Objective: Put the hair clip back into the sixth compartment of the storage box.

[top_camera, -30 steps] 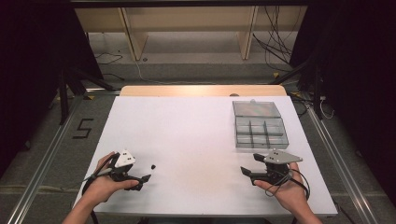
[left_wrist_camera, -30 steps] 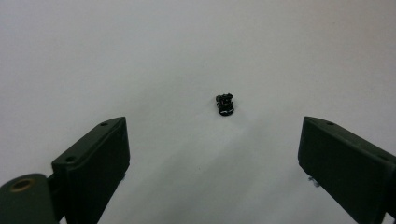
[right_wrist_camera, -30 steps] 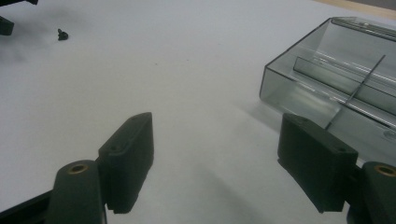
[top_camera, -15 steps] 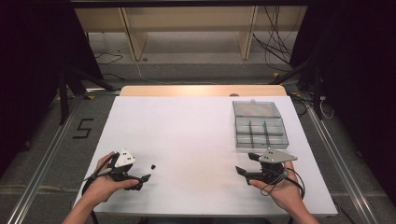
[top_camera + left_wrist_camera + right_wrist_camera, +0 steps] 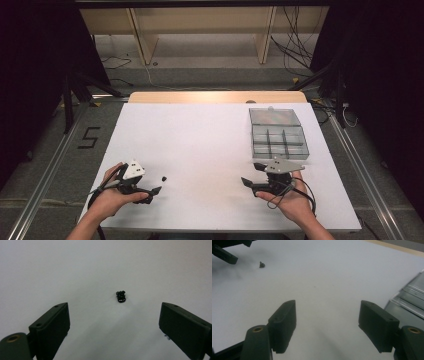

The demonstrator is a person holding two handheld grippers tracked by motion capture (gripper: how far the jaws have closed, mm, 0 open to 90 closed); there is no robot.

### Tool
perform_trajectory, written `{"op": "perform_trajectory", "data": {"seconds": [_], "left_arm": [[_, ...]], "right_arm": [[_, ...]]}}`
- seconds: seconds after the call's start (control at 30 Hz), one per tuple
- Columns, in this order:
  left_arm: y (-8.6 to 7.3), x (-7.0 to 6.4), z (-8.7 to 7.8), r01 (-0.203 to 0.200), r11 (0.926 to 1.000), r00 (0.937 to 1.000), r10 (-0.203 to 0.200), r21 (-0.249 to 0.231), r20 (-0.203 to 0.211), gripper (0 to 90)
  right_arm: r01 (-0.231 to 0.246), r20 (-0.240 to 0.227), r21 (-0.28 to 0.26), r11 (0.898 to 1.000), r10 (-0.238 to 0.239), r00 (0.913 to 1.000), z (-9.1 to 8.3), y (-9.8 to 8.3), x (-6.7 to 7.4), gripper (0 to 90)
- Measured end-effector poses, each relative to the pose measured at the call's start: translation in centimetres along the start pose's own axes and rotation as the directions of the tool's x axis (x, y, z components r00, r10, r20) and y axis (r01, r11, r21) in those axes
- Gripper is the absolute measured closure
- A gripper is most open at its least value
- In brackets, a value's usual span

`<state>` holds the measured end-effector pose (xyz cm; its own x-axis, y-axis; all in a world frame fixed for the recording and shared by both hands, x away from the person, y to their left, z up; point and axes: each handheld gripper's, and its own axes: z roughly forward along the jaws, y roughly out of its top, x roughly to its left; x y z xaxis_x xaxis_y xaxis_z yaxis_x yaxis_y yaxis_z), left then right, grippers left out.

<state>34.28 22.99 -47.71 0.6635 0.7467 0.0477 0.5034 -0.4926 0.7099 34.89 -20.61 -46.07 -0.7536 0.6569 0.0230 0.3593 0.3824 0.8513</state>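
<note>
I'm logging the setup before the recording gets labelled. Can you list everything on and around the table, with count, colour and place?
table: 1, white top with a wooden strip along the far edge, centre of the high view.
compartment box: 1, clear grey plastic, lid open, far right part of the table; contents too small to tell.
small part: 1, black, on the table just ahead of the left gripper, between its open jaws in the left gripper view.
floor marking "5": 1, black, on the floor left of the table.
shelving: 1, light wood, behind the table.
cables: several, black, on the floor at far right.
left gripper: 1, black, near left, open.
right gripper: 1, black, near right beside the box, open.
</note>
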Motion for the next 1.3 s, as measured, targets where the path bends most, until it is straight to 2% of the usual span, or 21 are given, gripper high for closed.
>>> {"op": "perform_trajectory", "data": {"seconds": [0.03,0.27,0.6,0.7,0.9,0.93,0.97,1.03,1.3], "left_arm": [[0.0,0.0,0.0,0.0,1.0,1.0,0.0,0.002,0.001,9.5],[0.0,0.0,0.0,-0.005,1.0,1.0,0.005,0.003,0.005,9.5],[0.0,-0.1,0.1,-0.005,1.0,1.0,0.005,0.004,0.006,9.6],[0.0,-0.1,0.1,-0.008,1.0,1.0,0.008,0.003,0.006,9.7],[0.0,-0.1,0.1,-0.016,0.9998,0.9998,0.016,0.008,0.007,9.7],[0.0,-0.1,0.1,-0.017,0.9998,0.9998,0.017,0.01,0.008,9.7],[0.0,-0.1,0.1,-0.018,0.9998,0.9998,0.018,0.011,0.008,9.7],[0.0,-0.1,0.2,-0.021,0.9997,0.9997,0.021,0.011,0.009,9.8],[0.0,-0.1,0.1,-0.025,0.9996,0.9997,0.024,0.011,0.01,9.8]], "right_arm": [[0.009,-0.008,0.001,1.0,-0.009,0.9999,0.7,0.3,0.4,31.2],[0.022,-0.034,0.0,1.0,-0.022,0.9992,2.5,1.3,1.5,31.3],[0.046,-0.09,-0.006,0.999,-0.047,0.9949,6.0,3.4,3.4,31.6],[0.059,-0.113,0.003,0.998,-0.058,0.9919,7.6,4.1,4.3,31.7],[0.07,-0.139,0.006,0.998,-0.068,0.9879,9.7,5.0,5.4,32.1],[0.072,-0.15,0.016,0.997,-0.069,0.9862,10.6,5.4,5.9,32.2],[0.072,-0.15,0.016,0.997,-0.069,0.9862,10.6,5.4,5.9,32.2],[0.09,-0.168,0.026,0.996,-0.084,0.9823,11.9,5.9,6.7,32.5],[0.101,-0.197,0.051,0.994,-0.089,0.9763,14.6,6.9,8.3,34.2]]}}
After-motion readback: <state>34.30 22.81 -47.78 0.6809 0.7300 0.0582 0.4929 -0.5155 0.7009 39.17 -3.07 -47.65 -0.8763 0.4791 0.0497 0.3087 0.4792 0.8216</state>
